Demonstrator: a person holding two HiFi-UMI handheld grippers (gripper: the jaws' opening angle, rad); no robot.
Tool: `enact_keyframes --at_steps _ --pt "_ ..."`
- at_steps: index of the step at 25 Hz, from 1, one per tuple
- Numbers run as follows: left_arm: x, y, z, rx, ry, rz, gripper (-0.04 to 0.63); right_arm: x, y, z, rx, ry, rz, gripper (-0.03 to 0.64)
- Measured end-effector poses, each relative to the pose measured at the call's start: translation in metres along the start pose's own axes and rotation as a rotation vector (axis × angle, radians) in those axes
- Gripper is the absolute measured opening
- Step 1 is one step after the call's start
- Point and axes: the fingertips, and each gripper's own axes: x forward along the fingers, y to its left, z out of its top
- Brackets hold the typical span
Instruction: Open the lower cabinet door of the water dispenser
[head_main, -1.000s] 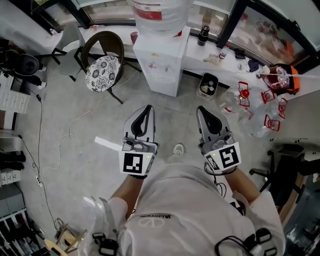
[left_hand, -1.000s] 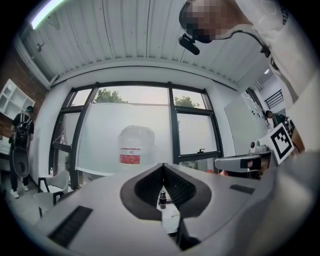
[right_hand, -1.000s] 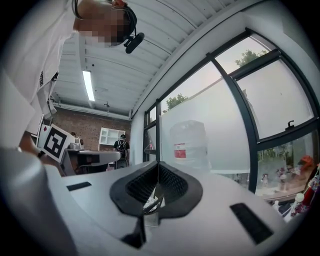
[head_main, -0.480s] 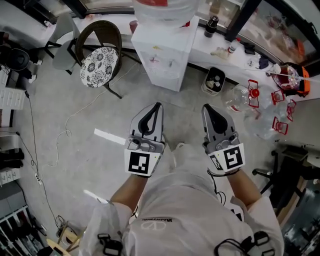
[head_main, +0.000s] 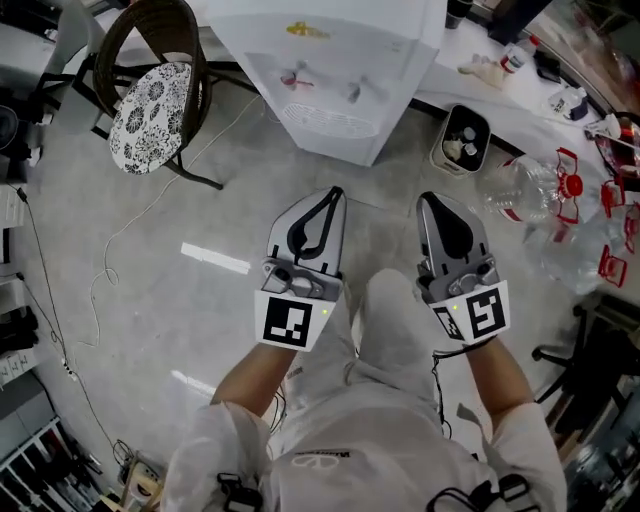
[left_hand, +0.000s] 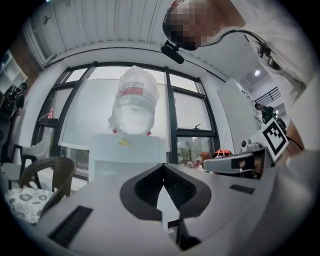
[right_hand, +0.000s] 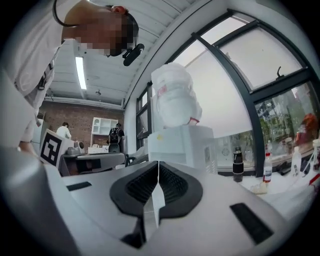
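Ahead of both grippers, well apart, stands the dispenser (head_main: 340, 95); your left gripper (head_main: 333, 192) and right gripper (head_main: 431, 198) are closed tight on nothing, so reaching its lower door thus, you would likely knock the panel rather than catch its edge.

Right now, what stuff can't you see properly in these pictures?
- Lower cabinet door of the water dispenser: the left gripper and right gripper block it in their own views. The head view looks down too steeply to make it out.
- Water bottle: outside the head view's top edge.
- Yellow sticker: too small to read.
- Small bin: contents too small to tell.
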Motion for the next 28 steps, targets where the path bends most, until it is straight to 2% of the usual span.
enact_keyframes --at_steps 5,11,21,28 --pt "0.027 0.005 -0.104 0.000 -0.006 -0.037 0.003 0.028 -0.026 -0.107 0.013 0.002 -0.011 0.017" --pt "0.058 0.011 -0.195 0.017 -0.016 -0.079 0.003 0.059 -0.040 -0.203 0.017 0.006 -0.013 0.017" --pt "0.084 0.006 -0.277 0.053 -0.071 -0.121 0.003 0.081 -0.072 -0.287 0.001 -0.044 -0.024 0.018" --pt "0.085 0.001 -0.309 0.040 -0.087 -0.150 0.003 0.088 -0.074 -0.325 0.003 -0.048 0.033 0.018"
